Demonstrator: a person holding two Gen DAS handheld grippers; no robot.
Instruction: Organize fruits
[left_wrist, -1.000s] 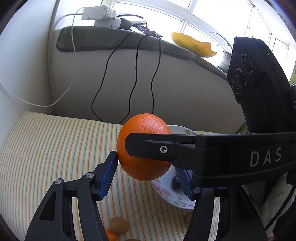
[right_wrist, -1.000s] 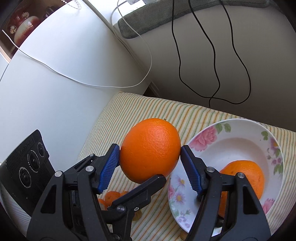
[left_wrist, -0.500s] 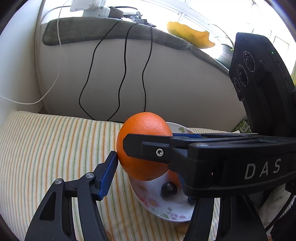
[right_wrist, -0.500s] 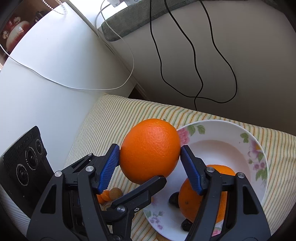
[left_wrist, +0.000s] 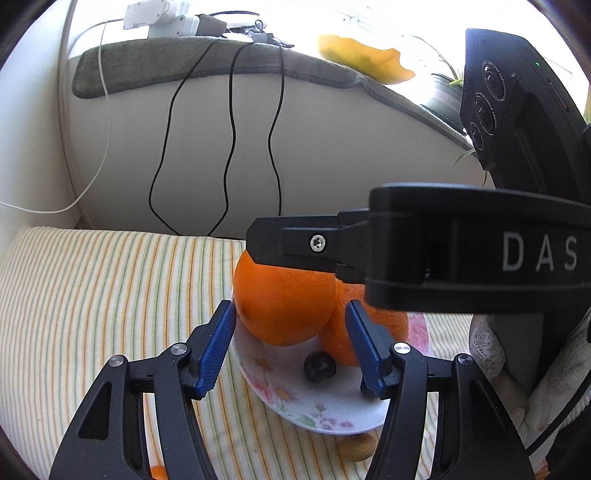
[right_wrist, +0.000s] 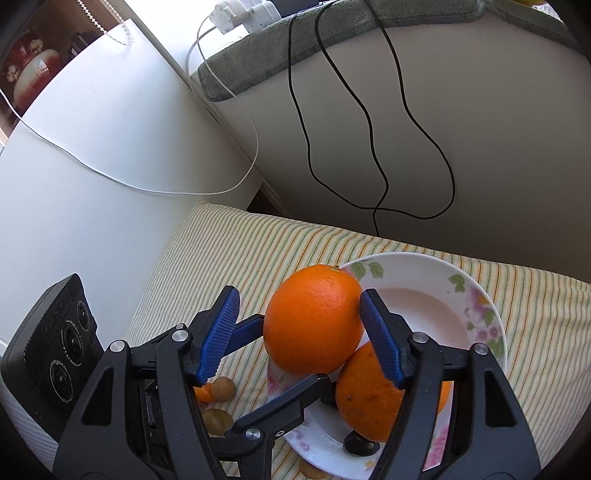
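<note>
a: left hand-held gripper (left_wrist: 290, 304) is clenched on the orange (left_wrist: 280, 314), blue pads on either flank, right over the near side of the plate (right_wrist: 480, 306).

b: and the right hand-held gripper (right_wrist: 299, 292)?

a: released, i'd call it. from its own camera one pad rests on the orange's right shoulder, the other pad stands clear of it, with a blue finger of the left one showing in that gap.

b: what's in the plate?

a: a second orange (right_wrist: 369, 398) sits low in it, touching the held one from below and to the right. there's a small dark fruit (left_wrist: 319, 365) on the white floral bottom too.

b: talk me through the surface.

a: striped cloth (left_wrist: 110, 288), thin yellow and green lines, soft-looking, plate set straight on it. a few small brown fruits (right_wrist: 223, 387) lie on the cloth just beside the plate's rim, and a scrap of something orange next to them.

b: and the room behind?

a: pale wall under a bright window, a grey-green mat (left_wrist: 184, 62) draped along the sill. black cables (left_wrist: 231, 147) hang down from it in loops, a white cable (right_wrist: 110, 177) swings off across a white cabinet on the left. white power strip (left_wrist: 159, 16) up on the sill, a yellow object (left_wrist: 362, 59) and a potted plant (left_wrist: 443, 88) further along.
</note>
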